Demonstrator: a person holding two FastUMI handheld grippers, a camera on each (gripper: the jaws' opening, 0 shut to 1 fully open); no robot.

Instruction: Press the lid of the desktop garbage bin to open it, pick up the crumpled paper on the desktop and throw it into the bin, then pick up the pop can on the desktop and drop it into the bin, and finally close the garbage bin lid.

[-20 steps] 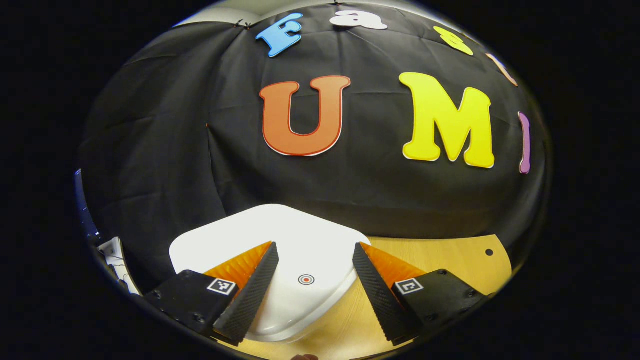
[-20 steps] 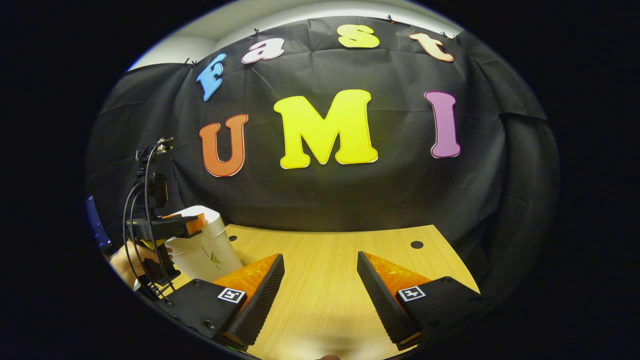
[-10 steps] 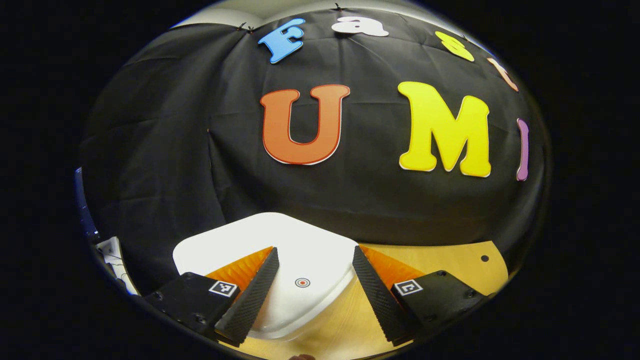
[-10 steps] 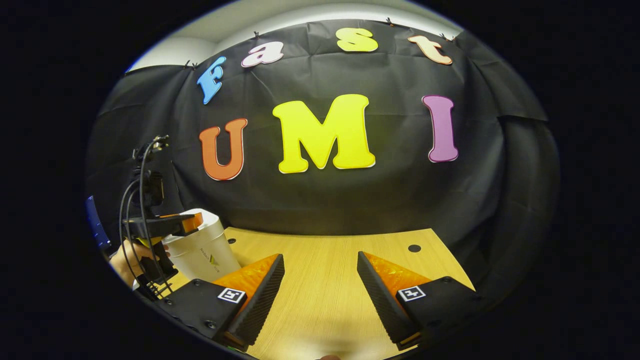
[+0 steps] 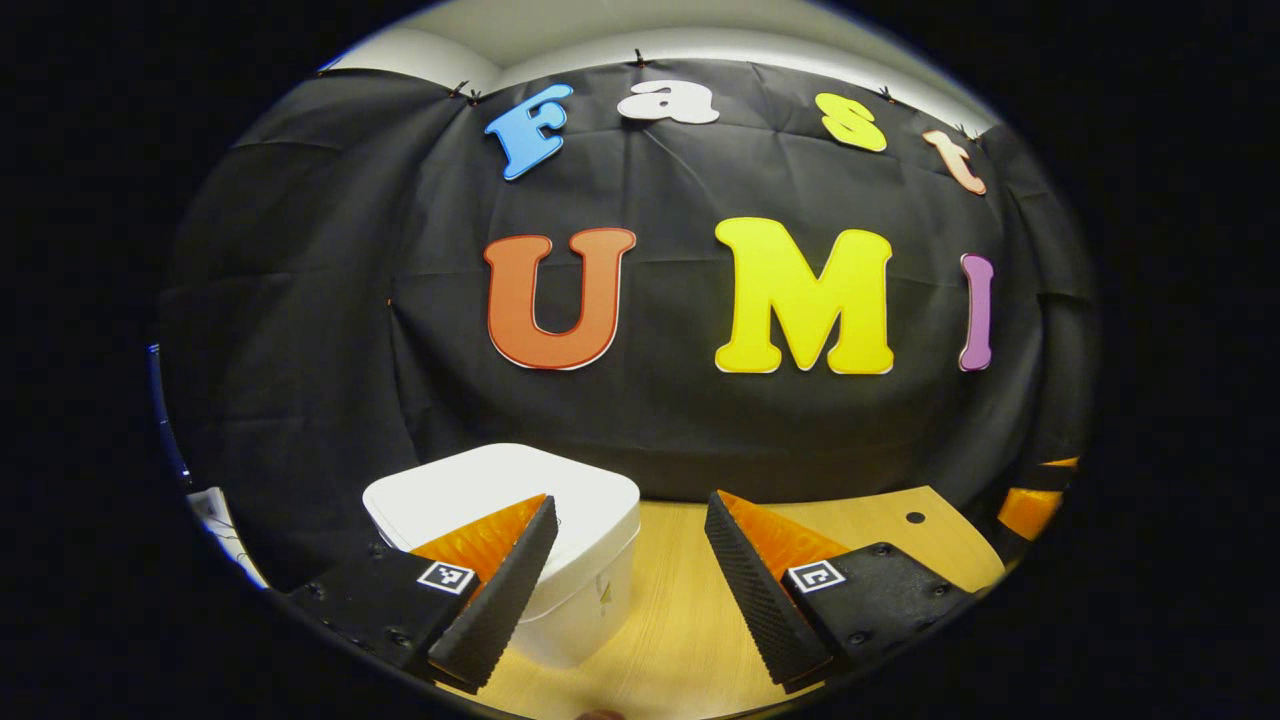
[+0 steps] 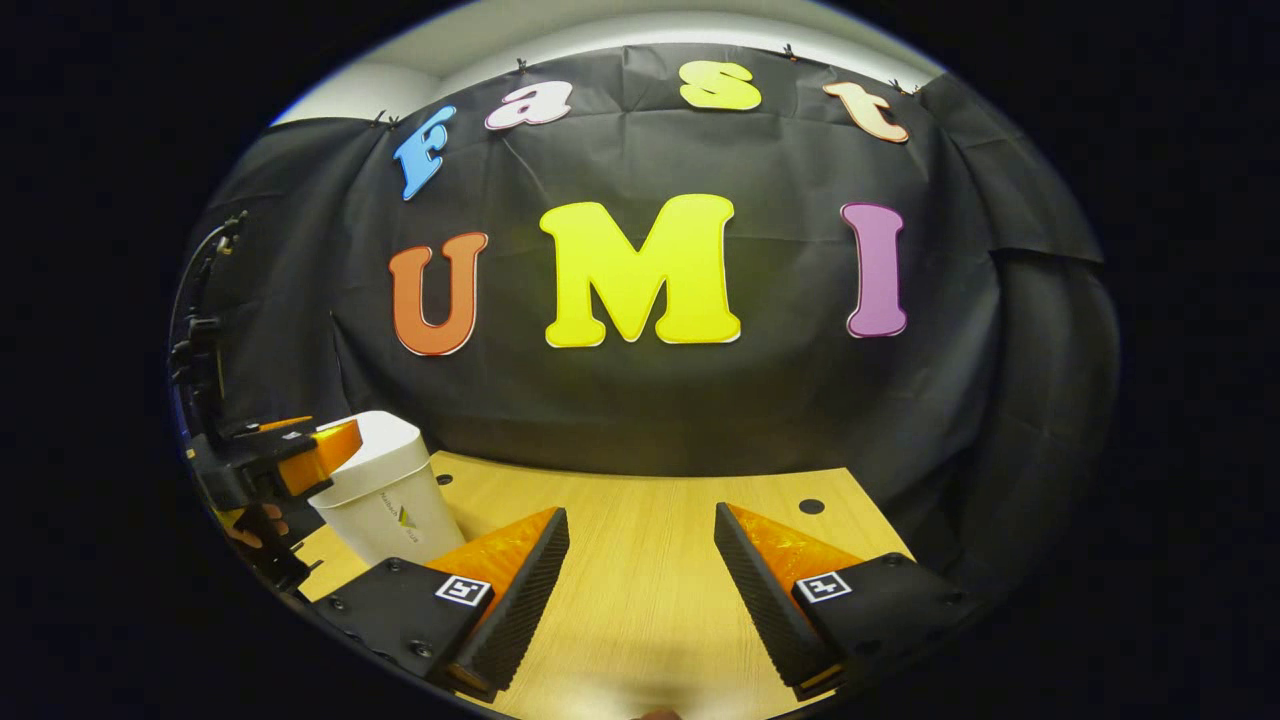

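Observation:
The white desktop garbage bin (image 5: 560, 560) stands on the wooden desk with its lid (image 5: 480, 485) shut flat. My left gripper (image 5: 630, 510) is open, nothing between its fingers, and sits back from the bin at about lid height; its left finger overlaps the lid's near corner in the left gripper view. In the right gripper view the bin (image 6: 385, 495) stands at the far left with the left gripper (image 6: 290, 455) held beside its lid by a hand. My right gripper (image 6: 640, 520) is open over bare desk.
The wooden desk (image 6: 640, 540) runs to the black cloth wall, with a small dark hole (image 6: 811, 506) near its back right. Cables (image 6: 200, 300) rise above the left gripper. The tip of the other gripper (image 5: 1030, 505) shows at the right edge of the left gripper view.
My left gripper has pulled back and away from the bin lid, so the bin looks smaller and its side wall shows. The right gripper has stayed nearly still.

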